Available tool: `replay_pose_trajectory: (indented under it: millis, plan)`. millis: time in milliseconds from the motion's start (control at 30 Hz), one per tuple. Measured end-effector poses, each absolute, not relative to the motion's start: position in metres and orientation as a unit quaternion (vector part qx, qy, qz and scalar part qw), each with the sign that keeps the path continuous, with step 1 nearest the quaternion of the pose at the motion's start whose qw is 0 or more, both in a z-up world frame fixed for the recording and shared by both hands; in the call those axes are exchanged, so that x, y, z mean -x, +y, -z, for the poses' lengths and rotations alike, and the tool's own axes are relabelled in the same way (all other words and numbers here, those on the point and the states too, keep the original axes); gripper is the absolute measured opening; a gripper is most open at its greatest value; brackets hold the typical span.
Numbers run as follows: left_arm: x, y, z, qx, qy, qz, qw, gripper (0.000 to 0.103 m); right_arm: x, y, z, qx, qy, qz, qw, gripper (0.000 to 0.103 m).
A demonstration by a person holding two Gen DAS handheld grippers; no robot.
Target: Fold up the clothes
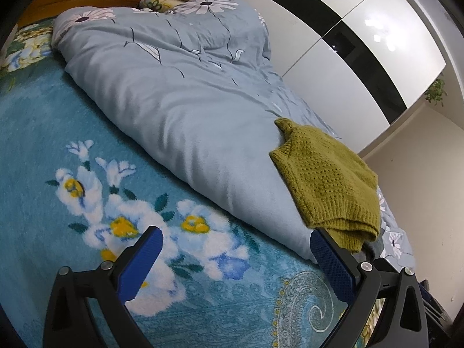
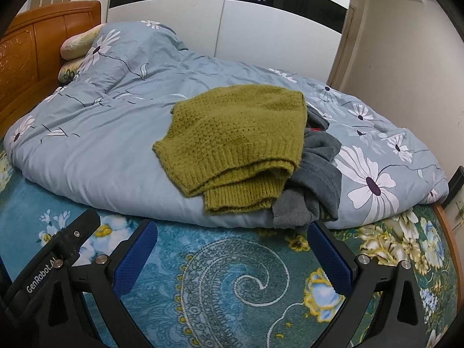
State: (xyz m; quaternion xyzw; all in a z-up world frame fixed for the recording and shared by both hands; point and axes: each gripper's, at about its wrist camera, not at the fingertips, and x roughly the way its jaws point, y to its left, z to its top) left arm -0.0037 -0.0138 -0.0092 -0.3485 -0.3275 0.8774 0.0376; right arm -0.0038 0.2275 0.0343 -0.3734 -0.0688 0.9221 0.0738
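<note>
With both my left gripper and right gripper wide and empty, I'd reach for the green sweater on the quilt, pinching its near hem.

We see the left gripper as two black, angular arms, each ending in a finger faced with a blue, finely textured pad. A round silver screw sits at the base of each finger, with a second one further out on the triangular black bracket behind it. The right gripper has the same build: black arms, blue dimpled pads, and paired silver screws. In the right wrist view we also see the left gripper's black body from the side, bearing the white lettering "GenRobot.AI" and small silver screws.
</note>
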Motion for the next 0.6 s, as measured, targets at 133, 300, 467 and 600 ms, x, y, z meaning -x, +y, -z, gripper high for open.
replay_pose_trajectory:
  millis: [133, 300, 467, 600]
  plan:
    - [0.003, -0.014, 0.009, 0.348, -0.329, -0.877, 0.038, 0.103, 0.004, 0.227, -0.034, 0.375, -0.068, -0.922, 0.073, 0.103]
    - [0.004, -0.016, 0.01, 0.351, -0.327, -0.876, 0.037, 0.103, 0.005, 0.228, -0.033, 0.378, -0.067, -0.921, 0.071, 0.103]
    - [0.004, -0.021, 0.013, 0.351, -0.342, -0.871, 0.033, 0.103, 0.016, 0.241, -0.038, 0.375, -0.089, -0.92, 0.073, 0.103]
    - [0.006, -0.022, 0.016, 0.357, -0.348, -0.866, 0.032, 0.103, 0.028, 0.258, -0.044, 0.375, -0.088, -0.919, 0.086, 0.103]
